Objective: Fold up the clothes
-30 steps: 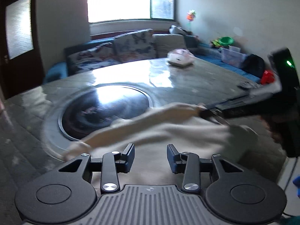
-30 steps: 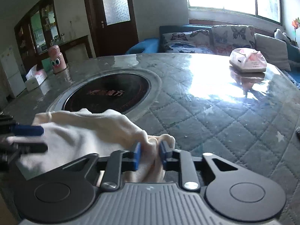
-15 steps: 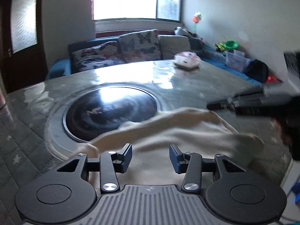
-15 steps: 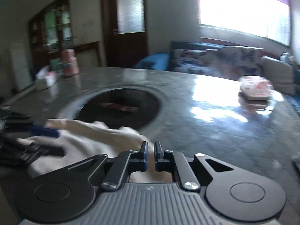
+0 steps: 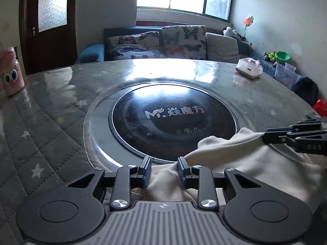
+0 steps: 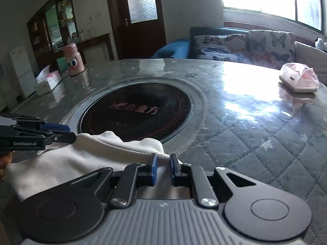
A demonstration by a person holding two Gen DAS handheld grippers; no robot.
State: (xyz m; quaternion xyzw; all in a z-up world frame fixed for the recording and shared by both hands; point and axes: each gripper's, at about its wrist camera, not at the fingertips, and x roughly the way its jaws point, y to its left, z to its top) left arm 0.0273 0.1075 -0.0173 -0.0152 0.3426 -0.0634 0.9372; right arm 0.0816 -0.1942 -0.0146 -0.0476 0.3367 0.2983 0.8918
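Observation:
A cream cloth (image 5: 235,157) lies bunched on the near edge of the round table. It is stretched into a ridge between my two grippers. My left gripper (image 5: 163,169) is over the cloth's left end. Its jaws are closing with a fold of cloth between them, and a slim gap shows at the left pad. My right gripper (image 6: 163,165) has cloth (image 6: 81,159) pinched between its blue pads, and its jaws are opening slightly. Each gripper shows in the other's view: the right gripper (image 5: 263,136) lifts the cloth's right end, and the left gripper (image 6: 69,133) is at its left end.
A black round cooktop (image 5: 173,118) is set into the grey quilted table (image 5: 51,122) just beyond the cloth. A pink tissue pack (image 6: 298,79) lies far right. A pink bottle (image 6: 73,61) and a tissue box (image 6: 48,81) stand far left. A sofa is behind.
My left gripper has slid left along the cloth to its end, and its jaws have narrowed around a fold. The right gripper has shifted sideways while keeping its pinch.

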